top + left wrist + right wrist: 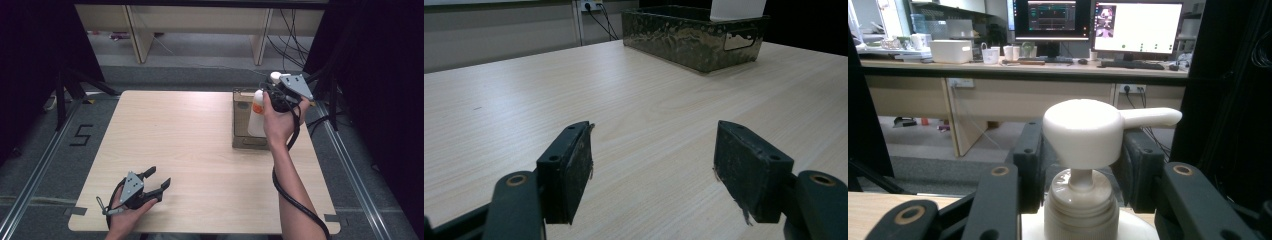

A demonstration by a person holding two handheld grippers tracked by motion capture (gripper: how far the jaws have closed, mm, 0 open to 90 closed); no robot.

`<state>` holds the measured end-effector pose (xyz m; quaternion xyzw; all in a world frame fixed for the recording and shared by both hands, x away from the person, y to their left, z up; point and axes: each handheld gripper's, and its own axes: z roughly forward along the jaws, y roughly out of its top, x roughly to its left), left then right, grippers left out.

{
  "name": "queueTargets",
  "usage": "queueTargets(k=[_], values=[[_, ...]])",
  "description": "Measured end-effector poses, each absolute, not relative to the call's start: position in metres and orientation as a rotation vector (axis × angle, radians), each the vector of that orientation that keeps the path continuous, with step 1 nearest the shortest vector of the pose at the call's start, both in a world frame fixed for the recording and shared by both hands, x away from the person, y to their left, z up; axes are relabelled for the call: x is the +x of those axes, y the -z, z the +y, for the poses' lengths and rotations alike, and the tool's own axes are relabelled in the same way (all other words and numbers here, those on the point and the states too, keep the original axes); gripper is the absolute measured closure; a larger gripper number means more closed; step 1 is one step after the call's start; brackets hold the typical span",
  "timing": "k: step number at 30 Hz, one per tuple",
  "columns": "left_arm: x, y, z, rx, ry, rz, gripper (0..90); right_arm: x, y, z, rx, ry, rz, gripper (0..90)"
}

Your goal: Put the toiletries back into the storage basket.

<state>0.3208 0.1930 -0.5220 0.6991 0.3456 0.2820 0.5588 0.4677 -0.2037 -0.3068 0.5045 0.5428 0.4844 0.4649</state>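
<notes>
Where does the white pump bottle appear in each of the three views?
High view: pump bottle at the right, over the metal bin, in the right tool.
Left gripper view: white body at the top edge, behind the bin's wall.
Right gripper view: pump head centre, between the jaws.
Shared landmark: the bin.

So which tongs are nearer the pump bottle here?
Right. The right tongs sit around the pump bottle at its neck, over the metal bin. The left tongs are open at the table's near left corner, far off.
</notes>
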Motion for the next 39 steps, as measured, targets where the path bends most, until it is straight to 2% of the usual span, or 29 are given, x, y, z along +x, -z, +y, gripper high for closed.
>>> queueTargets(k=[39], values=[[0.321, 0.522, 0.192, 1.65, -0.667, 0.814, 31.1, 0.467, 0.342, -0.208, 1.3, -1.163, 1.376, 60.1]])
